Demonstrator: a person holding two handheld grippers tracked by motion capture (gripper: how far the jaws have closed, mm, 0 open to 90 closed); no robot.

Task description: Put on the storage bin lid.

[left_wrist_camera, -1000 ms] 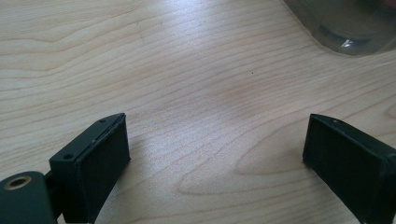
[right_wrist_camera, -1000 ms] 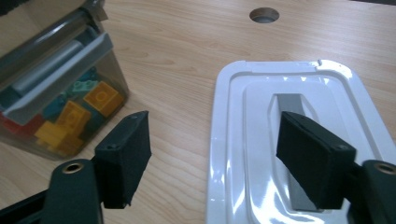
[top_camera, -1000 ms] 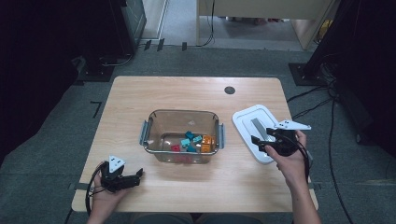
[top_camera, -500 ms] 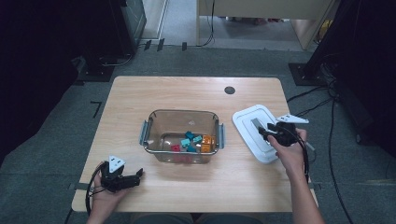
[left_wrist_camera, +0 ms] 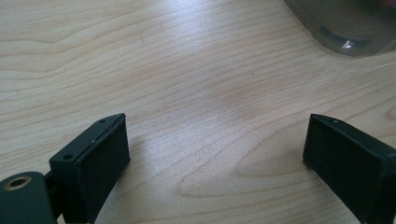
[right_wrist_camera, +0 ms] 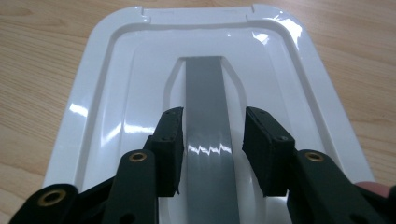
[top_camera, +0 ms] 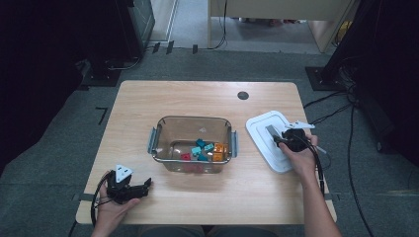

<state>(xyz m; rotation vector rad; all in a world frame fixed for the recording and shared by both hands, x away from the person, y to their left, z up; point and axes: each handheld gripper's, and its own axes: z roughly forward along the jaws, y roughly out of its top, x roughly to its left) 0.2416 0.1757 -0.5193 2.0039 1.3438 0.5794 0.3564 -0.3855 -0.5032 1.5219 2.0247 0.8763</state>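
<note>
Bottom left of the high view: left gripper point(top_camera: 144, 186) lies low on the wooden table point(top_camera: 197, 98) near its front edge, held in the person's left hand point(top_camera: 111, 210). In the left gripper view its jaws are spread wide, w/ nothing but bare wood between them; a corner of the clear container point(left_wrist_camera: 345, 28) shows at the upper right of that frame, well apart from the jaws.

Mid-frame in the high view: the clear container point(top_camera: 160, 148), rectangular w/ grey clip handles on both short sides, sits at the table's centre. Small blocks lie inside it – teal, orange and red ones point(top_camera: 205, 150), bunched toward its near-right part.

Right of centre: the white lid point(top_camera: 259, 126) lies flat on the table, just beside the container but not touching it. A grey handle strip point(right_wrist_camera: 205, 93) runs along the lid's recessed middle.

Right gripper point(right_wrist_camera: 212, 140) is down at the lid, held in the right hand point(top_camera: 304, 158). Its jaws have just been closing and now straddle the grey strip, one on each side. There's a gap visible btwn each pad and the strip, so it's not pinching yet – partly open.

Far side: a dark round grommet point(top_camera: 242, 95) sits in the tabletop near the back edge. Beyond it are grey floor and cables point(top_camera: 346, 98) at the right.
</note>
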